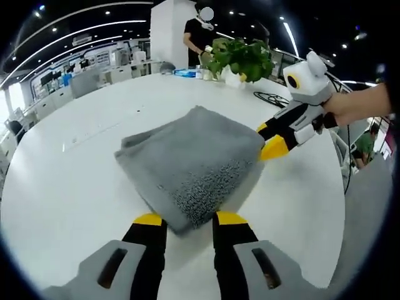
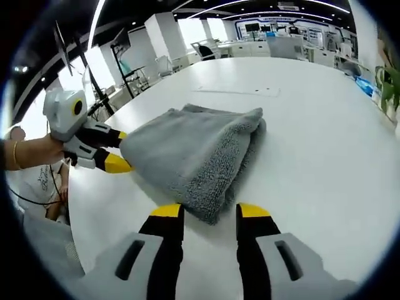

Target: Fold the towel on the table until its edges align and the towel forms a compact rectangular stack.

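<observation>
left claw (image 1: 190, 219) – jaws apart, at folded towel (image 1: 194, 159) corner | right claw (image 2: 209, 211) – likewise apart | table (image 1: 75, 187)

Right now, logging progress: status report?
Left gripper and right gripper open, each at a towel corner. Towel folded on table, edges uneven. Potted plant well clear.

towel (image 1: 190, 159) lies on the table (image 1: 75, 181), between both grippers; plant (image 1: 240, 57) stands behind it at the far edge
</observation>
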A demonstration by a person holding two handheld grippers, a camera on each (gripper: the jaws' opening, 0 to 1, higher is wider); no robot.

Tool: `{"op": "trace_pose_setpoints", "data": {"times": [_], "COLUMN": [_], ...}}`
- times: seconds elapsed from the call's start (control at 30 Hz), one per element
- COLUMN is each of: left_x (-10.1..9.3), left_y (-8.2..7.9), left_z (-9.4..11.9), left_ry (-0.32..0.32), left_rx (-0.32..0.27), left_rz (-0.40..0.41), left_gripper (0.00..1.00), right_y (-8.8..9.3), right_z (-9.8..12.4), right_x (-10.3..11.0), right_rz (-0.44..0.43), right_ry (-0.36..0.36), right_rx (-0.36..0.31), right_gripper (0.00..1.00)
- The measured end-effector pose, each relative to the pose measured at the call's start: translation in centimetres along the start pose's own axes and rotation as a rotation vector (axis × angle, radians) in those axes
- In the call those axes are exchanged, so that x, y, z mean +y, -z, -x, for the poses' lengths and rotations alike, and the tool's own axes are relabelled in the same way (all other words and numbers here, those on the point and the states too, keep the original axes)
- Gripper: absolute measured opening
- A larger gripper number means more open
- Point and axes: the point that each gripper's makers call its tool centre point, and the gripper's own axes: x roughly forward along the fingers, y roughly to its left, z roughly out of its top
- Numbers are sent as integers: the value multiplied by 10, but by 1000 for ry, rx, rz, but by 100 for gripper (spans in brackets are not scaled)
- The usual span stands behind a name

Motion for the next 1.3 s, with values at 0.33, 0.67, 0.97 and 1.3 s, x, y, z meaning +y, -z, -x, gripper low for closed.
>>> {"op": "trace_pose_setpoints", "data": {"times": [0.33, 0.67, 0.97, 1.3], "left_x": [0, 7, -8, -39], "left_y": [-4, -25, -36, -23], "left_z": [21, 52, 92, 128], "left_ry": [-22, -42, -30, -19], "left_rx": [-56, -138, -230, -290], "left_rz": [117, 184, 267, 286], "left_gripper": [35, 37, 41, 49], "right_y": [-10, -10, 1, 14], "right_z": [7, 33, 73, 120], "right_x": [3, 6, 12, 25], "right_rz": [21, 71, 113, -27], "right_ry": [-4, 34, 68, 74], "right_rx": [-34, -57, -75, -177], "right_gripper": [30, 31, 34, 36]}}
